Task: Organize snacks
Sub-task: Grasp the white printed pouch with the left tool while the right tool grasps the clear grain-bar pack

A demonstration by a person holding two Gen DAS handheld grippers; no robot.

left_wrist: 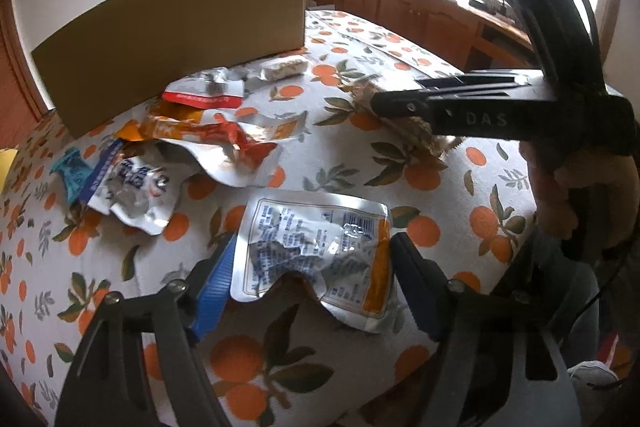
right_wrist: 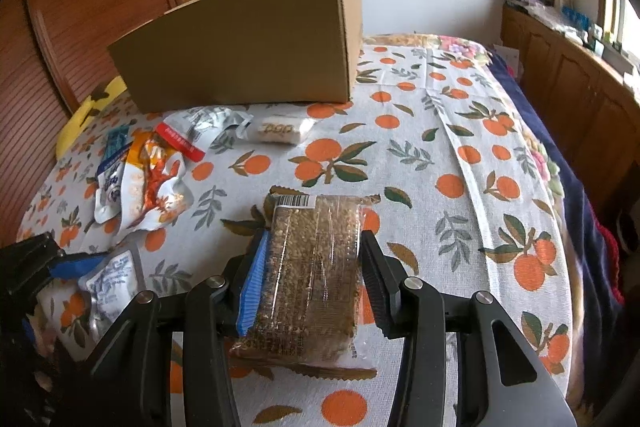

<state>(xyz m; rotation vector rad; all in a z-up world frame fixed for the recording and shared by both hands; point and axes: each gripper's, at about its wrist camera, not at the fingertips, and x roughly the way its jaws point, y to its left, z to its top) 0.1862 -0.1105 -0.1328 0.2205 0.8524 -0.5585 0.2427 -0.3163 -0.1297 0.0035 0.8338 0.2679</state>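
My left gripper [left_wrist: 312, 271] is shut on a silver foil snack pouch [left_wrist: 316, 247] with blue print and an orange edge, held just above the bed. My right gripper [right_wrist: 312, 275] is shut on a clear-wrapped brown grain bar [right_wrist: 312, 267], its fingers at the bar's two long sides. It also shows in the left wrist view [left_wrist: 408, 123]. A brown cardboard box [right_wrist: 248, 43] stands at the back. A pile of snack packets [left_wrist: 192, 135] lies at the left, and a small white "pop" packet [right_wrist: 280, 131] lies in front of the box.
An orange-print cloth [right_wrist: 440, 155] covers the bed. A wooden cabinet [right_wrist: 580, 83] with clutter on top runs along the right under a window. A wooden sliding door [right_wrist: 80, 27] is at the left. A yellow item [right_wrist: 80, 119] lies by the box.
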